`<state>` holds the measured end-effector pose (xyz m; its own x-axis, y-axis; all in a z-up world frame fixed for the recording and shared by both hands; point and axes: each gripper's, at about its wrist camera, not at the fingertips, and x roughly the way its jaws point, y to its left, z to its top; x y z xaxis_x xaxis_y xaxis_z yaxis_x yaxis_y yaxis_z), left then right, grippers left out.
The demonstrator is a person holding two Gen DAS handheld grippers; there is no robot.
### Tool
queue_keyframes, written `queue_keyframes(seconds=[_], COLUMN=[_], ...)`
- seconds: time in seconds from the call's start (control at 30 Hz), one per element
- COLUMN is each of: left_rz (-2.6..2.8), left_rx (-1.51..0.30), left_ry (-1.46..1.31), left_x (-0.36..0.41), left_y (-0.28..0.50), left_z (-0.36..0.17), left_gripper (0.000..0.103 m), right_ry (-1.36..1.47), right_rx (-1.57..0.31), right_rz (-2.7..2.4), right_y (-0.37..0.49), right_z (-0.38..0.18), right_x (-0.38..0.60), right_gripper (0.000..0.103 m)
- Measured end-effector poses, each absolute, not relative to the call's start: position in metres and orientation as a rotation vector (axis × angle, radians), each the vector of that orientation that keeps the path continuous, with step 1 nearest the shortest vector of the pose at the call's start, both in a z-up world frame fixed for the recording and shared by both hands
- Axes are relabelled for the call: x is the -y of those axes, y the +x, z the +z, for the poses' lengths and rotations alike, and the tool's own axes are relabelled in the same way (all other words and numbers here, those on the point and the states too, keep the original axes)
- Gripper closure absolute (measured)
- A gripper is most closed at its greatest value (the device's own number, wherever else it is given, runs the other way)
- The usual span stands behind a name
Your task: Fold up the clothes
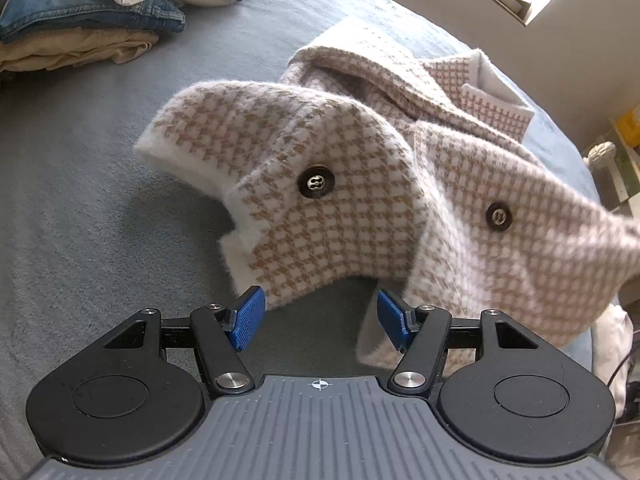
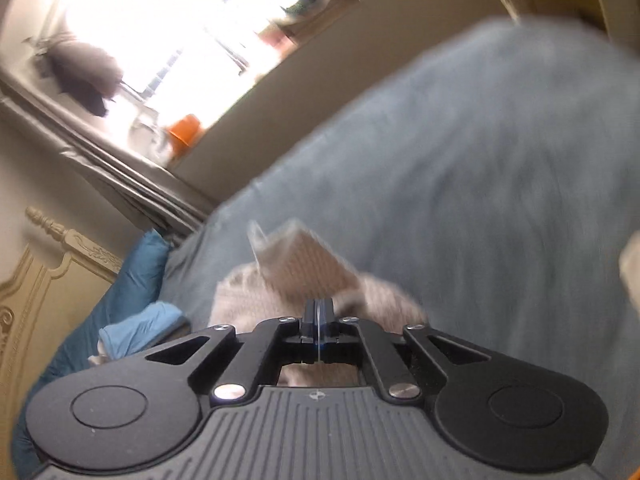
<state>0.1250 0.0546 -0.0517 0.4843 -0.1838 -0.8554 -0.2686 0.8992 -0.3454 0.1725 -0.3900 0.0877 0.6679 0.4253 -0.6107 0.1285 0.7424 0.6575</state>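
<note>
A houndstooth coat (image 1: 360,184), woven in tan and white with a fuzzy nap, lies rumpled on a grey-blue blanket (image 1: 100,200) that covers the bed. In the left wrist view it fills the middle and right of the frame, its front panels bunched and partly raised off the blanket, with white lining showing along the edges. Two dark buttons sit on its face: one button (image 1: 317,183) on the nearer panel and a second button (image 1: 499,215) further right. The left gripper (image 1: 320,318) hovers just short of the coat's lower edge with its jaws spread wide and nothing between them; its blue pads (image 1: 250,318) stand apart on either side of a patch of blanket, the left one close beside the hem of the coat.

At the far left corner of the bed rests a stack of folded clothes (image 1: 92,12), denim over beige with white items on top, well apart from the coat.

The right wrist view is smeared by motion blur. There the right gripper (image 2: 318,320) has its jaws pressed together on a flap of the coat (image 2: 304,268), which rises tilted beyond the fingertips. Behind it lie the blanket, a teal pillow (image 2: 132,276), a carved cream headboard (image 2: 48,272) and a bright window (image 2: 168,32) with an orange object (image 2: 184,130) on its sill
</note>
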Motion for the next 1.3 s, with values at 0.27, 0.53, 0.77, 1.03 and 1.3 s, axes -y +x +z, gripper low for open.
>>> queue_keyframes(seconds=[0.27,0.53,0.77,1.03,1.3], left_rz=[0.089,0.078,0.071,0.008,-0.226], left_rx=[-1.04,-1.001,-1.06,-1.119,-0.997], left_ry=[-0.519,-0.5,-0.474,-0.401,-0.504], left_x=[-0.079,-0.092,-0.084,-0.056,-0.049], left_y=[0.122,0.148,0.186,0.204,0.169], left_z=[-0.064,-0.086,-0.116,-0.107,-0.052], left_gripper=[0.022,0.001,0.014,0.09,0.1], right_ry=[0.567,0.235,0.268,0.434,0.653], right_rx=[-1.09,-1.051,-1.048,-1.147,-1.129], right_rz=[0.331,0.415,0.508,0.6,0.771], right_y=[0.12,0.134,0.186,0.21,0.19], right_z=[0.024,-0.012,-0.042,-0.053,-0.023], right_x=[0.336,0.261,0.213,0.178,0.18], right_gripper=[0.015,0.004,0.0,0.047,0.077])
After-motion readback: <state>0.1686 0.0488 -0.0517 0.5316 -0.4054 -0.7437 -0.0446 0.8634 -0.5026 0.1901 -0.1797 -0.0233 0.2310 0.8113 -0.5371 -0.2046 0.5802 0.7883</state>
